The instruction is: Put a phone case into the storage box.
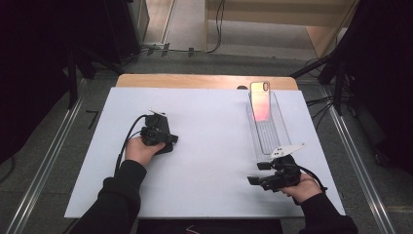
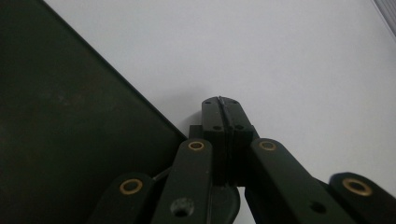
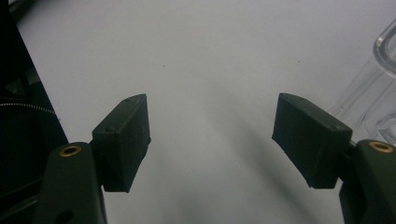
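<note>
Phone case point(image 1: 260, 101) leans tilted at the far end of the clear tray point(image 1: 282, 127), propped so an edge stands free to be taken. Nearest to it, the right gripper point(image 1: 255, 179) waits just short of the tray's near end, jaws wide and empty, lying level across the white table point(image 1: 209, 146). Well apart, the left gripper point(image 1: 164, 127) points down at the table, jaws pressed together on nothing, wrist bent over it.

I see black sleeves on both forearms. My left gripper point(image 1: 158, 136) is matte black with brass-ringed pivots and a black cable trailing off it. My right gripper point(image 1: 265, 179) has blocky black jaws, a pale three-cornered plate on top and small screw holes.
</note>
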